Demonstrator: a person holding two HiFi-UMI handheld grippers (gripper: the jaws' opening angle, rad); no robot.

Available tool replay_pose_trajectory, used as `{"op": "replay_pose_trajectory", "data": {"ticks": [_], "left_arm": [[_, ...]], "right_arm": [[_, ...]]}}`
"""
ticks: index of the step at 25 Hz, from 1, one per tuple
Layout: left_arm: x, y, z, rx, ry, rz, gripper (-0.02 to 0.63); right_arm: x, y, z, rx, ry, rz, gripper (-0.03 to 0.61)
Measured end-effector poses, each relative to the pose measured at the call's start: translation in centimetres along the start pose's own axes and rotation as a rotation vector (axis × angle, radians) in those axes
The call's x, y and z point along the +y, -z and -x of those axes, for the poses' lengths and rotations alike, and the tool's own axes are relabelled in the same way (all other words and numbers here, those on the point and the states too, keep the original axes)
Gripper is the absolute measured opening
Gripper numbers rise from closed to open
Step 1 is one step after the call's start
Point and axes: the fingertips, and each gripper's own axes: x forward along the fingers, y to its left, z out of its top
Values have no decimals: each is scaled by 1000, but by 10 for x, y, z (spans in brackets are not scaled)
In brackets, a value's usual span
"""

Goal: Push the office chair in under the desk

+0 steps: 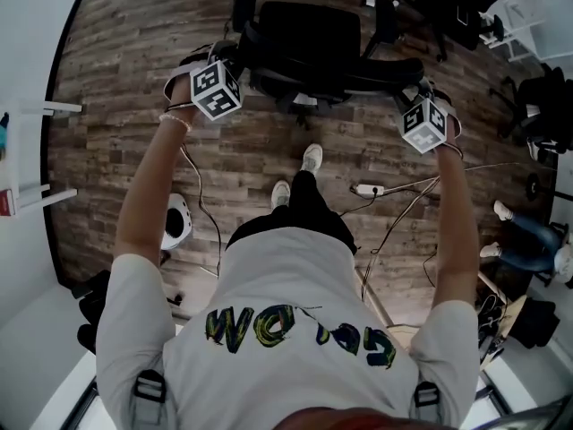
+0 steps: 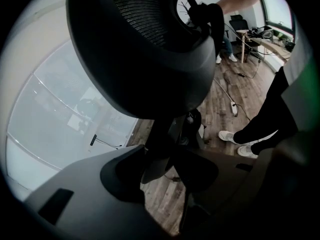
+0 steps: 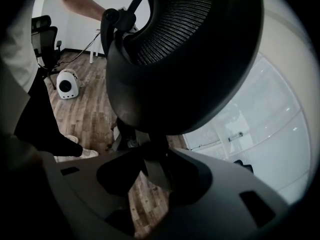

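- Most of the head view is taken up by a wood-plank floor (image 1: 134, 141), which runs from the pale wall at the left edge to the right edge.
- One person in a white printed shirt fills the lower half of the frame, with both arms stretched toward the top and white shoes showing between them.
- One black office chair (image 1: 309, 38) stands at upper centre, its mesh back facing the person. It is out on the open floor, with two white legs behind it at the top edge.
- More black chairs (image 1: 461, 3) crowd the upper right corner. A second person's jeans and white shoes (image 1: 524, 236) show at the right edge.
- Left gripper (image 1: 219, 58) is at the left end of the chair's back. Its jaws stand wide and are clamped on a dark strut of the back's frame.
- Right gripper (image 1: 417, 90) is at the right end of the back. Its jaws are equally wide and are clamped on the frame there.
- One white rounded device (image 1: 177, 220) sits at lower left, beside the left arm.
- One white power strip (image 1: 370, 189) lies right of the shoes, with cables trailing from it.
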Motion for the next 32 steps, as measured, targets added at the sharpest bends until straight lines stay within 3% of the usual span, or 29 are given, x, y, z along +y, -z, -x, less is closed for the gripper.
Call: {"op": "replay_pose_trajectory", "data": {"ticks": [32], "left_arm": [[128, -50, -129, 126, -1, 73, 187]], "right_arm": [[-162, 22, -119, -31, -29, 62, 163]]}}
